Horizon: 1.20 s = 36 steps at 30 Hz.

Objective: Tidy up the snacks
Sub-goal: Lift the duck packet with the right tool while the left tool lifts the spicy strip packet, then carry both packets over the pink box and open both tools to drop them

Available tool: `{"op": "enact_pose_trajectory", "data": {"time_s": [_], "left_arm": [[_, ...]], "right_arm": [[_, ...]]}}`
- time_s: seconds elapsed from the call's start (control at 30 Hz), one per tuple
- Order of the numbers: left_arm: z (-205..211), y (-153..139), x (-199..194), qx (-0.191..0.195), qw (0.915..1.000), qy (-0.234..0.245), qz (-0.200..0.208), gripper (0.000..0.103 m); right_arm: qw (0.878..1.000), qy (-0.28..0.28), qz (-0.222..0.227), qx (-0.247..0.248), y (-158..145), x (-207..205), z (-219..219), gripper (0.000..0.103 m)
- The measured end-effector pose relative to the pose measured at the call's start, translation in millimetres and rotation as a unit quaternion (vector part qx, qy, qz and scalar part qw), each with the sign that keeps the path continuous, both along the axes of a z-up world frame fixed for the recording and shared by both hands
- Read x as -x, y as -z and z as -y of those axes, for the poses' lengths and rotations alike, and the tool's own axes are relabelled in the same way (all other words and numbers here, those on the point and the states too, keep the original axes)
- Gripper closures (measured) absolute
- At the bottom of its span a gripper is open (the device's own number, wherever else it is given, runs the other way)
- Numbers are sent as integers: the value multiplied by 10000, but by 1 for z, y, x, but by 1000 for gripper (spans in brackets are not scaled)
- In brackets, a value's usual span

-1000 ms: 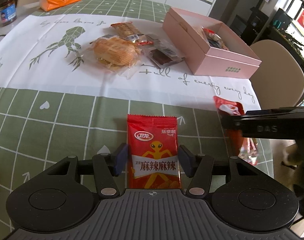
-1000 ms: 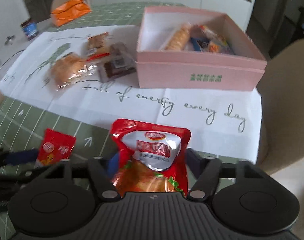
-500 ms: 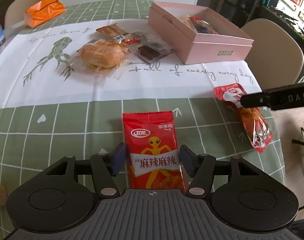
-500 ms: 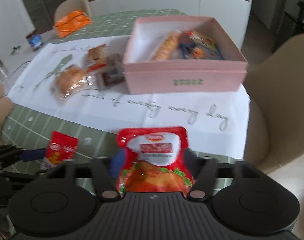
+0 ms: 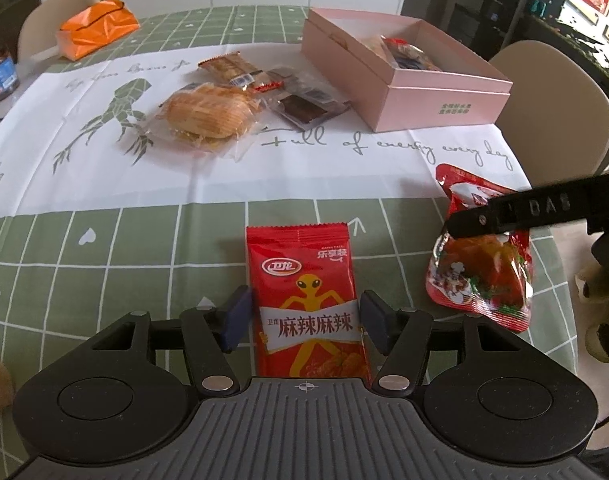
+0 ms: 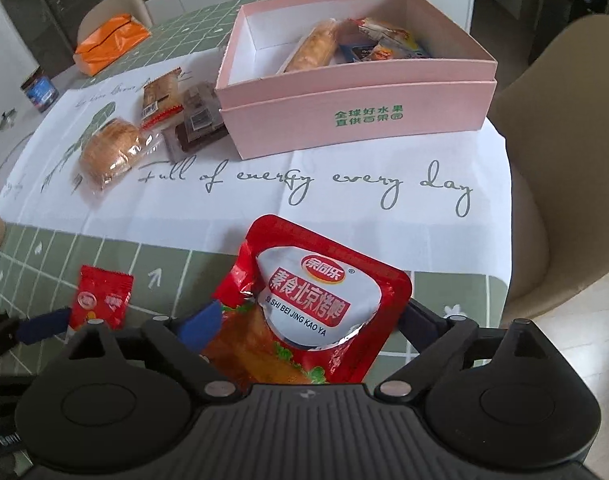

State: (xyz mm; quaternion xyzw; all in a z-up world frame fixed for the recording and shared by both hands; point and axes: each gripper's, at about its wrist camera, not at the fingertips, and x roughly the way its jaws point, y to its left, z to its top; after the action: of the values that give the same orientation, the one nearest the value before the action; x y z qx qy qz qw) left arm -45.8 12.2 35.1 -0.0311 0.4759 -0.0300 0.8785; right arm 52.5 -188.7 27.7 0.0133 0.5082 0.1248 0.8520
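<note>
Straddling 2 packets, both grippers have just been opening. The left gripper (image 5: 303,320) stands spread, a flat red foil spicy-strip sachet (image 5: 306,304) lying between its jaws, apparently untouched. The right gripper (image 6: 310,330) is also spread around a red-and-silver vacuum pouch (image 6: 304,312), likely released or being lined up; the pink cardboard box (image 6: 356,120) waits beyond both.

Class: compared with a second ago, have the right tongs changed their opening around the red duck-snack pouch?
Yes. The right tongs have just been opening; the pouch lies between them on the green tablecloth, unpinched.
</note>
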Motion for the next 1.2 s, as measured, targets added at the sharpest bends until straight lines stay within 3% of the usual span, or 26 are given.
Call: {"op": "enact_pose_trajectory", "data": {"time_s": [0.17,0.23,0.33,0.5,0.57,0.63,0.77,0.97,1.03,1.13,1.2], "left_arm": [[4,0,0,-92,10000,-15,-1,38],[5,0,-1,-117,9999,-17,-16,37],[6,0,-1,-174,9998,42,-49,38],[3,-1,0,-57,9998,83,-153,37],[2,-2,0,-38,9997,136,-201,38],[2,-2,1,-53,9996,193,-217,38],[4,-1,2,-124,9994,253,-195,37],[2,-2,0,-69,9997,112,-229,39],[-1,-4,-1,13,9997,-10,-247,48],[-6,-6,2,214,9995,-71,-208,53],[-3,-11,6,125,9999,-22,-116,53]], "right_arm": [[9983,542,-106,-186,1,-8,-5,0],[9977,673,-93,-90,2,-11,-10,0],[9986,446,-49,292,5,-10,-22,0],[9982,-328,118,495,1,9,-24,17],[9981,-463,137,383,-6,16,-17,33],[9972,-621,142,387,-14,20,-13,40],[9963,-676,231,474,-23,23,-8,42],[9959,-769,483,10,-49,30,0,43],[9946,-838,613,79,-56,30,-3,43],[9947,-776,653,187,-62,26,0,43],[9952,-703,647,227,-64,25,5,43]]}}
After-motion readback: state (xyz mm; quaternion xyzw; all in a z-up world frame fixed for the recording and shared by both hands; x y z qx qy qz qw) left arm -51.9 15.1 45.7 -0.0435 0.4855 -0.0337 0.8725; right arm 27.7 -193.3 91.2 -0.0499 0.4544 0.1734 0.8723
